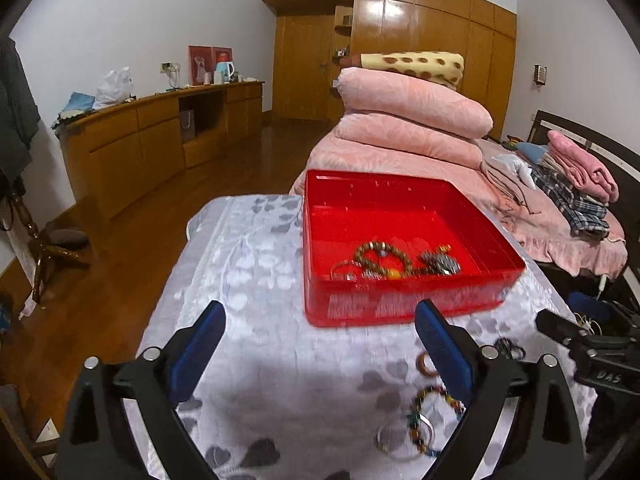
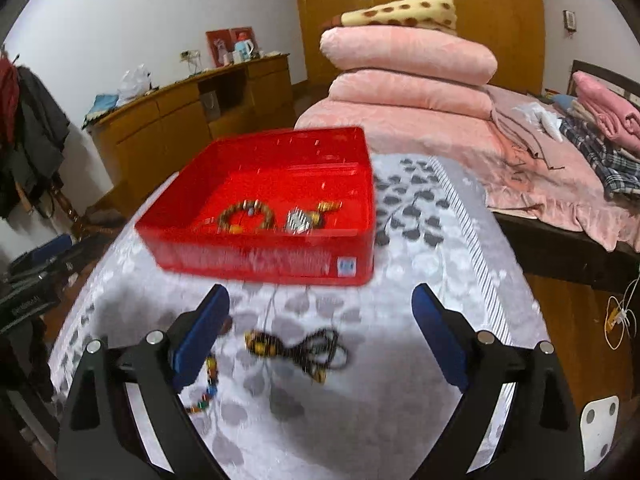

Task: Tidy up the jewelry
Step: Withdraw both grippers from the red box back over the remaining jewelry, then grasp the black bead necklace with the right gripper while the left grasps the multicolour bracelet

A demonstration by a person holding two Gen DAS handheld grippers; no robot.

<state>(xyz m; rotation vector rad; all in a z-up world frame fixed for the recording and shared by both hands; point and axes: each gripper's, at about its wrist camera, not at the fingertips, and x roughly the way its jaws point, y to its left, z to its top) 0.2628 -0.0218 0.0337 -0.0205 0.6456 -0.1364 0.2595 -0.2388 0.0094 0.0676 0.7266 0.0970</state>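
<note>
A red plastic box (image 1: 404,304) (image 2: 256,256) stands on a table with a grey leaf-patterned cloth (image 1: 272,320) (image 2: 420,280). Inside it lie a brown bead bracelet (image 1: 382,258) (image 2: 245,216) and a silvery piece with amber beads (image 1: 442,262) (image 2: 306,220). My left gripper (image 1: 320,332) is open and empty over the cloth, just short of the box. Near its right finger lie a multicoloured bead bracelet (image 1: 424,420), a brown ring (image 1: 424,362) and a dark bracelet (image 1: 510,348). My right gripper (image 2: 320,320) is open and empty above a black cord with yellow beads (image 2: 296,348) and a coloured bead strand (image 2: 208,380).
A bed with stacked pink quilts (image 1: 416,120) (image 2: 408,64) and folded clothes (image 1: 576,180) lies behind the table. A wooden sideboard (image 1: 160,140) and wardrobe (image 1: 400,48) line the walls. The right gripper's black body (image 1: 592,352) shows at the right edge of the left wrist view.
</note>
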